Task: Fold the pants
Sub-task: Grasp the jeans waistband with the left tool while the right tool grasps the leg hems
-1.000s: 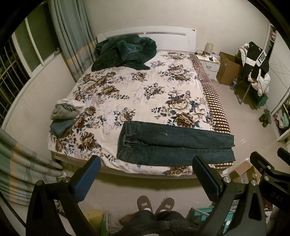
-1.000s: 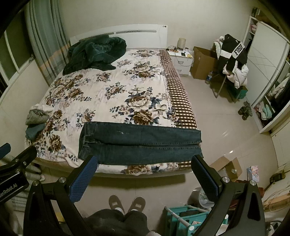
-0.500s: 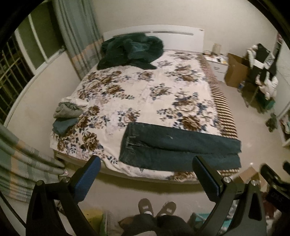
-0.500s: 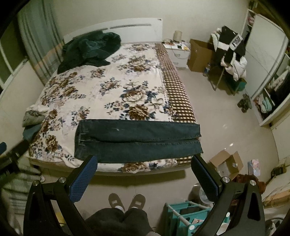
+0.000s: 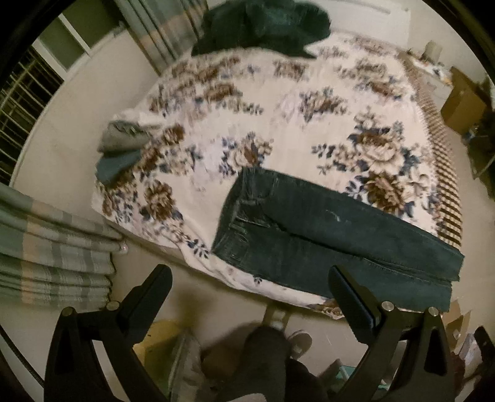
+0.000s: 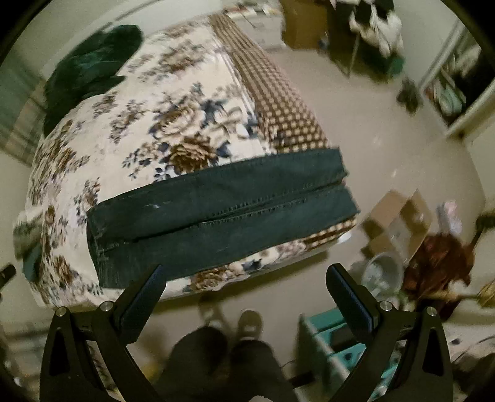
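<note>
We see the dark jeans (image 5: 324, 235) lying flat along the near edge of the bed (image 5: 287, 123), legs side by side, waistband to our left. Our left gripper (image 5: 250, 278) and right gripper (image 6: 244, 278) hang above the floor short of the bed, jaws spread wide, holding nothing. A green blanket (image 5: 263, 24) is heaped by the headboard.

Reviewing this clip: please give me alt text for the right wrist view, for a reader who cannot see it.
Dark blue denim jeans lie flat across the near edge of a bed with a floral quilt, legs side by side, cuffs to the right. The open black right gripper hovers above them, holding nothing. The picture is motion-blurred; a crumpled dark green blanket sits at the far end.
</note>
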`<state>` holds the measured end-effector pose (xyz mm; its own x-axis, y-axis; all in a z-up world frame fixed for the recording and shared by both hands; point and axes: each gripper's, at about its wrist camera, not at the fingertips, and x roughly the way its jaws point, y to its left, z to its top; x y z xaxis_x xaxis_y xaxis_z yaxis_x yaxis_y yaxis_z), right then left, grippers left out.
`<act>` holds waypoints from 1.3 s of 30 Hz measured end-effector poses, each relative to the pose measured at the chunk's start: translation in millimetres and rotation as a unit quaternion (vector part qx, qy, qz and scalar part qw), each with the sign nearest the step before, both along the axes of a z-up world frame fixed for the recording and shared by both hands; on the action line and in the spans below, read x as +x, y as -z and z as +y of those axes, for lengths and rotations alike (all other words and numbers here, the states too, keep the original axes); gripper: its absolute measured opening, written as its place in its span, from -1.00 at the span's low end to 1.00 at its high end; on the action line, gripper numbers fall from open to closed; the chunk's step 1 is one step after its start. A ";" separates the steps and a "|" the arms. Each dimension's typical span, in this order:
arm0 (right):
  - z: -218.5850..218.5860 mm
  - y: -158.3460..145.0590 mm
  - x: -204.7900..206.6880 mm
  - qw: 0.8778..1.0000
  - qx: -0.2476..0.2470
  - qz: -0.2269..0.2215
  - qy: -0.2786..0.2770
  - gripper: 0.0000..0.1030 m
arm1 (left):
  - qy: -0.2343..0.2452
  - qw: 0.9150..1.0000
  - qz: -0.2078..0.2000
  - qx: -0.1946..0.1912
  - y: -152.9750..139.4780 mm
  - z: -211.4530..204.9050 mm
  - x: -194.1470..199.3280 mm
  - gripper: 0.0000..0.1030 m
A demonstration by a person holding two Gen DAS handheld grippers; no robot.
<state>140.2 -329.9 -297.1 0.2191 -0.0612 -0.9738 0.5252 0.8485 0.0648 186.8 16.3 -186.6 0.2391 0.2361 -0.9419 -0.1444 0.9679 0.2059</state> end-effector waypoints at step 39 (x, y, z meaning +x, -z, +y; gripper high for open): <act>-161.8 445.3 275.8 0.934 0.119 0.161 0.295 0.26 | -0.200 0.971 0.094 -0.086 346.6 111.2 280.6 -0.67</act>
<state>416.0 -491.7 -742.4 -0.0915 0.1471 -0.9849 0.9220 0.3861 -0.0280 467.5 127.6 -533.2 -0.0204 0.1106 -0.9937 -0.4920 0.8641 0.1063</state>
